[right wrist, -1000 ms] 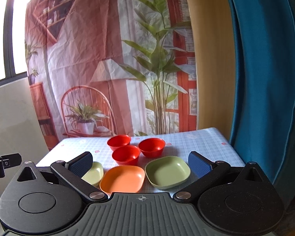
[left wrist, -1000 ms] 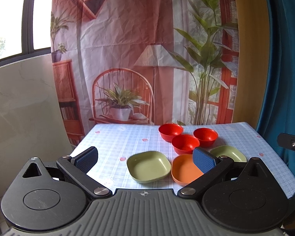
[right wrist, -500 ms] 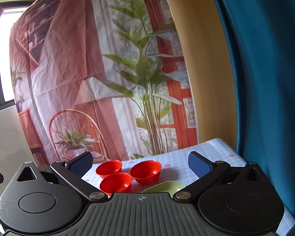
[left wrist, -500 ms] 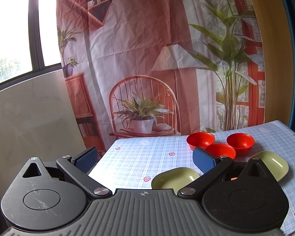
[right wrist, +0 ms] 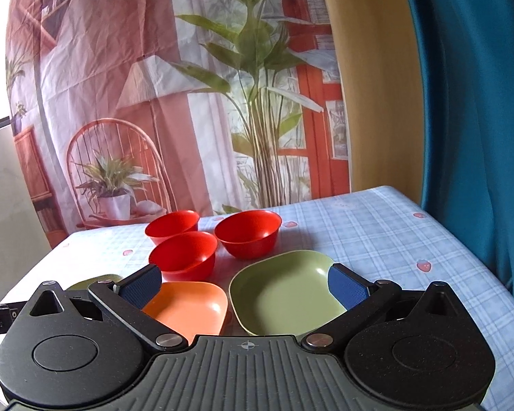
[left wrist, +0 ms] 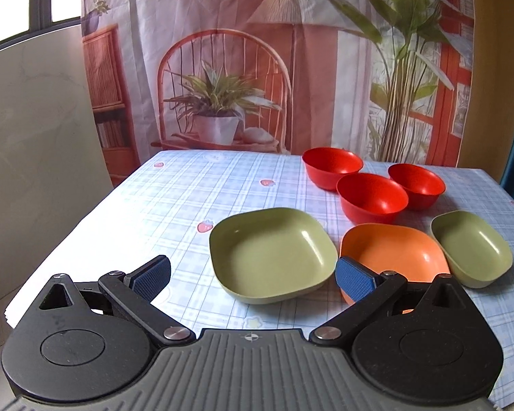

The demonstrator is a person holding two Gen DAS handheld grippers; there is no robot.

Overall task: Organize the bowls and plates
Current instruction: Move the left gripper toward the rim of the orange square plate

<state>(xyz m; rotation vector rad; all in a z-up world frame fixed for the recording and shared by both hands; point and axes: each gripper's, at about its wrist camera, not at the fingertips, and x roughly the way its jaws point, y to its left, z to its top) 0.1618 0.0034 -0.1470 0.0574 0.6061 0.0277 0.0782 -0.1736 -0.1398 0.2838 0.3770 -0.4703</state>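
Three red bowls (left wrist: 371, 197) stand close together at the back of the table. In front of them lie a green square plate (left wrist: 272, 255), an orange plate (left wrist: 394, 251) and a second green plate (left wrist: 471, 246). My left gripper (left wrist: 253, 277) is open and empty, low over the near edge of the left green plate. My right gripper (right wrist: 245, 284) is open and empty, above the orange plate (right wrist: 188, 308) and the right green plate (right wrist: 284, 296). The red bowls (right wrist: 246, 233) lie beyond it. The left green plate (right wrist: 92, 281) is mostly hidden there.
The table has a blue checked cloth (left wrist: 174, 198) with strawberry prints. A printed backdrop (left wrist: 257, 51) hangs behind it. A blue curtain (right wrist: 479, 102) hangs at the right. The table's left edge (left wrist: 68, 236) drops off beside my left gripper.
Both grippers tilted up toward the backdrop half a second ago and have come back down and closer to the plates. Both stay open. The dishes have not moved.
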